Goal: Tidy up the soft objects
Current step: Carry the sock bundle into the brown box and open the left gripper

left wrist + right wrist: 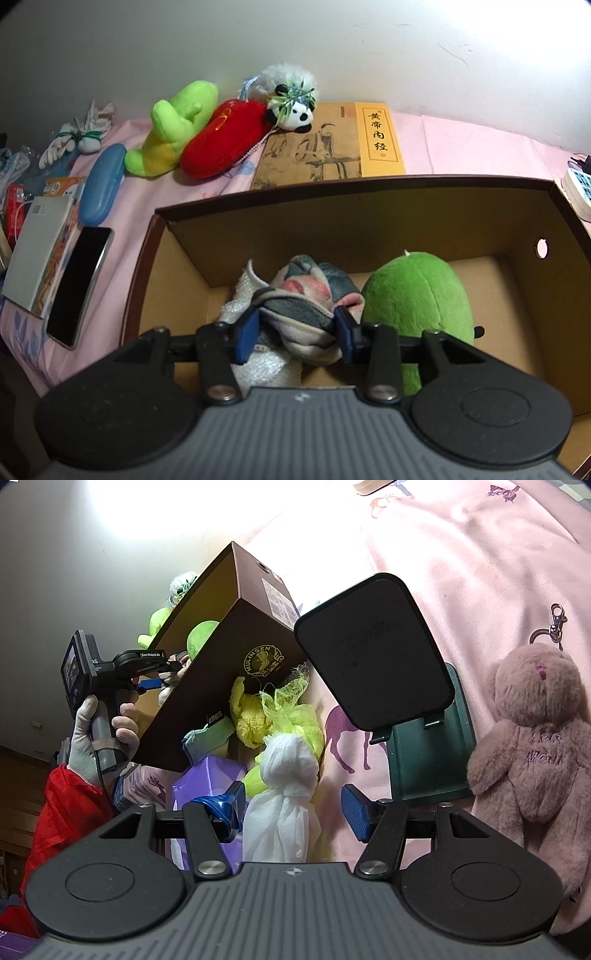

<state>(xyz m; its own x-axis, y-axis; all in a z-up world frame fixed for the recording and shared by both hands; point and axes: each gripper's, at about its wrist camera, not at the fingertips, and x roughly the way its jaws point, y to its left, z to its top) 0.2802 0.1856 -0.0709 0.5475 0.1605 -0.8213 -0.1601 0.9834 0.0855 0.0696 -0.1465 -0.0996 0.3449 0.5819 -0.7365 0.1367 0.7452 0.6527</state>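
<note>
left tongs (297, 332) inside the cardboard box (369, 221), pads against a rolled grey-pink sock bundle (306, 295) beside the green plush (413, 295). right tongs (293, 812) spread wide around a white cloth bundle (288, 794), not squeezing.

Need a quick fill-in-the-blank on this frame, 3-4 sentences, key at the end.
1. The bundled grey and pink cloth between the left gripper fingers sits inside the brown ____.
2. Beside that cloth in the cardboard box lies a ____ plush toy.
3. The white cloth bundle lies between the fingers of the ____ gripper.
4. The panda plush rests on a corner of the ____.

Missing words: box; green; right; book
</note>
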